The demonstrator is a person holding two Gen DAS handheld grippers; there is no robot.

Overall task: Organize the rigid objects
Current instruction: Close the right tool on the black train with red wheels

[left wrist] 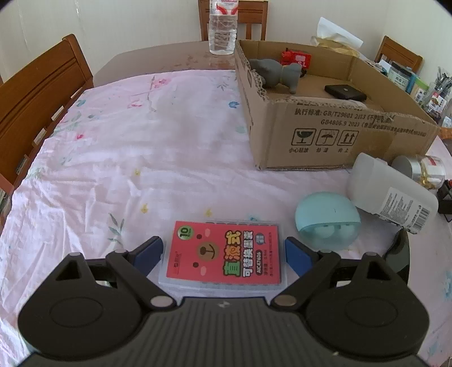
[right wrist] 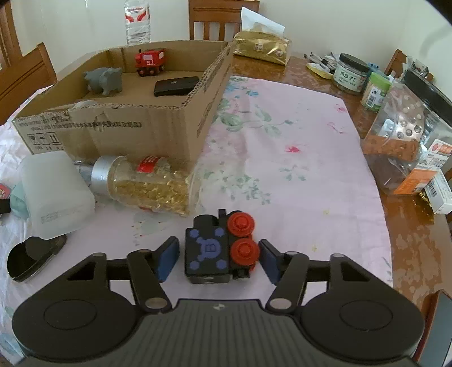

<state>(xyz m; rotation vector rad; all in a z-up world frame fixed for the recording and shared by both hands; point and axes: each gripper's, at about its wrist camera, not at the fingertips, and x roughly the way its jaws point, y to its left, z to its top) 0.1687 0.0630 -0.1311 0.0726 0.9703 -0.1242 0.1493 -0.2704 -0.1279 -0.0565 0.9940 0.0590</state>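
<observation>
Left gripper (left wrist: 223,252) spread wide, straddling red card pack (left wrist: 226,252) near cardboard box (left wrist: 325,135), pads clear. Right gripper (right wrist: 219,258) narrower, flanking black toy train (right wrist: 220,248) in front of that box, small gaps both sides.

Both cams sit just behind their tongs, looking forward and steeply down along the fingers, close to the tabletop (left wrist: 175,146).

Left wrist cam: left tongs (left wrist: 223,252) fill the bottom of frame. Cardboard box (left wrist: 325,135) is ahead and right of them, seen from its left corner.

Right wrist cam: right tongs (right wrist: 219,258) at bottom. Same box (right wrist: 121,127) is ahead and left of them, seen from its right corner.

Shared: the box and its contents, the white bottle (left wrist: 392,189) (right wrist: 53,194) lying between the two tongs, the water bottle (left wrist: 223,28) (right wrist: 137,21) beyond the box, the pink cloth (left wrist: 113,169) (right wrist: 282,158).
</observation>
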